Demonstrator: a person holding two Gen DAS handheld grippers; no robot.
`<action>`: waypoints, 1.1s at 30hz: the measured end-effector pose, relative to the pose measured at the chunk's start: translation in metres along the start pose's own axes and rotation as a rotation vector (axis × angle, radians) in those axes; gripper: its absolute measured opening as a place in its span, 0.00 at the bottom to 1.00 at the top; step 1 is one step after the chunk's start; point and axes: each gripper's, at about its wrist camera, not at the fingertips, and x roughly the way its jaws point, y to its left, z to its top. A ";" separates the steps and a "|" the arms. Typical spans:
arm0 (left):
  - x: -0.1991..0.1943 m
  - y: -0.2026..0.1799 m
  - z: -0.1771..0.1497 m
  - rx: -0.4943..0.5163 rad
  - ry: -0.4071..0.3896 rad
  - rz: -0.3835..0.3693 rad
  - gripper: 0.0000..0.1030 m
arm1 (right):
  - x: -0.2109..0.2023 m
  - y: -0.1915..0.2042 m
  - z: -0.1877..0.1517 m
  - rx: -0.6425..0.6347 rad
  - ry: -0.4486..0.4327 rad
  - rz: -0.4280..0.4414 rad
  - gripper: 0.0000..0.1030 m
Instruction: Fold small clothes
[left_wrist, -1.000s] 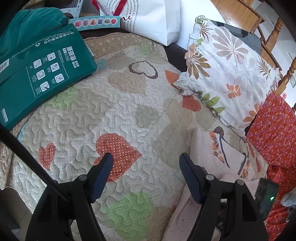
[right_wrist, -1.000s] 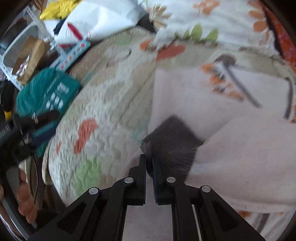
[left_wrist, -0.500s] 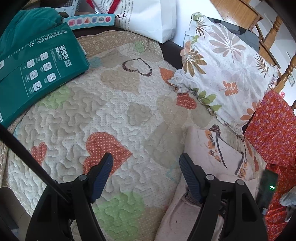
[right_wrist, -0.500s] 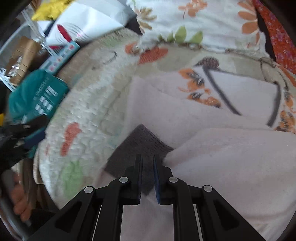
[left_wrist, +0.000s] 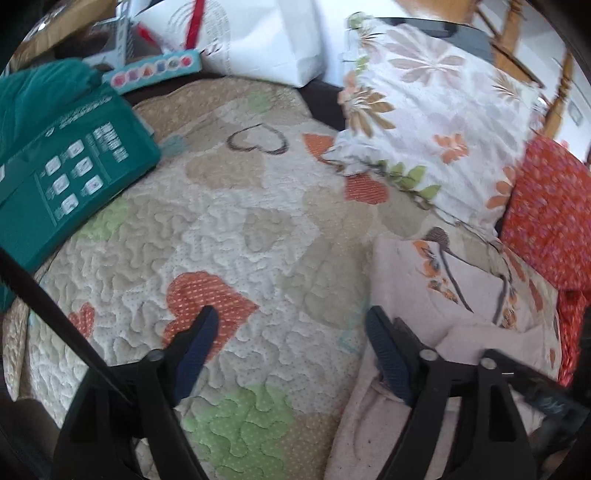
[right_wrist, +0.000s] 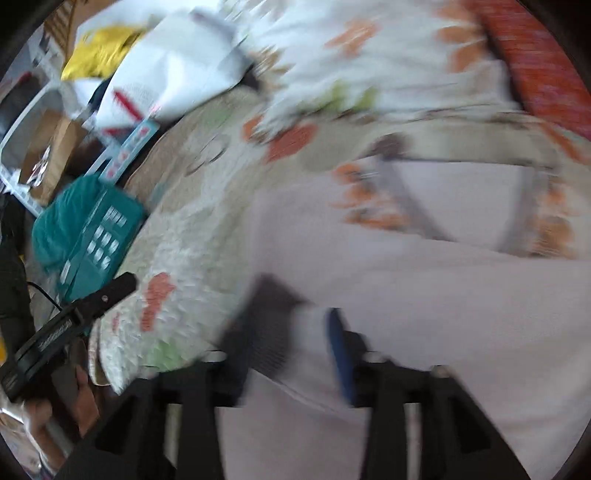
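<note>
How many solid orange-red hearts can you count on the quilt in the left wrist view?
4: a large heart by the left finger, a small heart near the quilt's left edge, and two hearts beside the floral pillow. Others may be hidden.

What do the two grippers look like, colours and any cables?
Both are matte black plastic with bolted, angular finger arms. The left gripper has ribbed dark-blue pads. The right gripper shows a blue pad too. From the right wrist view, a thin black cable trails behind the left gripper.
</note>
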 end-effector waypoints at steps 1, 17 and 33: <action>-0.001 -0.002 -0.002 0.005 0.001 -0.013 0.83 | -0.021 -0.020 -0.007 0.009 -0.022 -0.057 0.52; 0.017 -0.016 -0.083 0.090 0.227 -0.083 0.79 | -0.156 -0.232 -0.153 0.511 -0.112 -0.302 0.34; -0.034 -0.021 -0.182 0.017 0.259 -0.309 0.78 | -0.184 -0.222 -0.241 0.676 -0.223 -0.197 0.38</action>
